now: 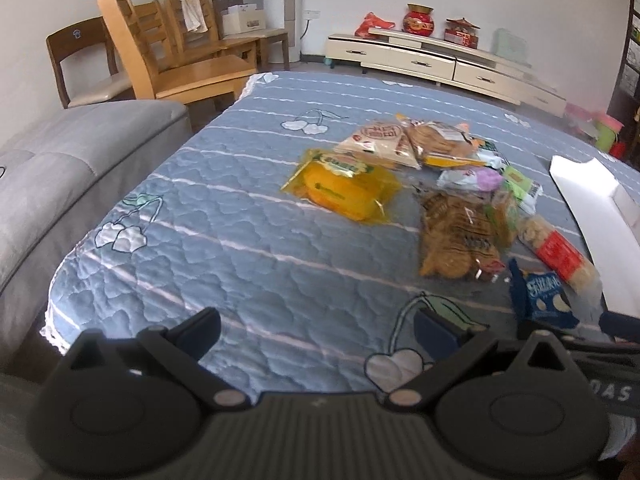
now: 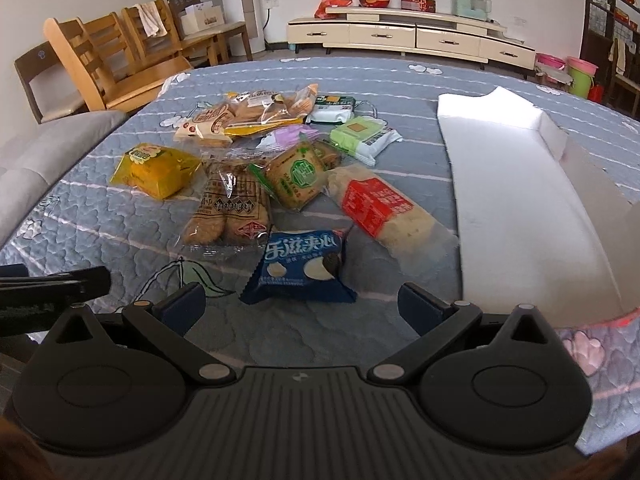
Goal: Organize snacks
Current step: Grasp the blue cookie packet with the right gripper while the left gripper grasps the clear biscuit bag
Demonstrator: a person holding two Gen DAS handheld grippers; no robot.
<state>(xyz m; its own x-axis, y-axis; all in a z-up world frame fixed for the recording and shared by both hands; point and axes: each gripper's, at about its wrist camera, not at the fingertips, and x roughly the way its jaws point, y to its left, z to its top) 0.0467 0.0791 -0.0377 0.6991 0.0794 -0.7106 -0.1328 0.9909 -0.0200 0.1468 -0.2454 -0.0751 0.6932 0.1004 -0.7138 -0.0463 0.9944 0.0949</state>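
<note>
Snacks lie in a loose pile on the quilt [image 2: 360,68], mid-frame in both views. In the right wrist view the blue pack [image 2: 301,266] sits lowest of the pile, just above the gap between the jaws of the right gripper [image 2: 302,306], slightly left of centre, not touched. Up-left of it is the brown biscuit bag [image 2: 228,210], w/ the yellow pack [image 2: 156,168] further left. The green-label pack [image 2: 298,178] is above the blue one; the red-label roll [image 2: 384,210] runs diagonally to the right, near the white box [image 2: 520,200] at frame right. More packs at the back: tan bags [image 2: 224,118], pale green pack [image 2: 362,136], white-green pack [image 2: 332,110].

Writing: blue pack shows white Chinese characters and sandwich-cookie pics; brown bag has dark Chinese print and a red seal; other labels too small to read.

Right jaws are spread wide, nothing between them, pads clear of the quilt as far as can be seen.

In the left wrist view the pile sits upper right of the left gripper [image 1: 316,330], well apart from it; the yellow pack [image 1: 344,188] is the leftmost item, the blue pack [image 1: 540,296] off to the right of the right finger. Left jaws also wide apart, holding nothing, only bare quilt [image 1: 200,200] w/ cherry pattern between them.
</note>
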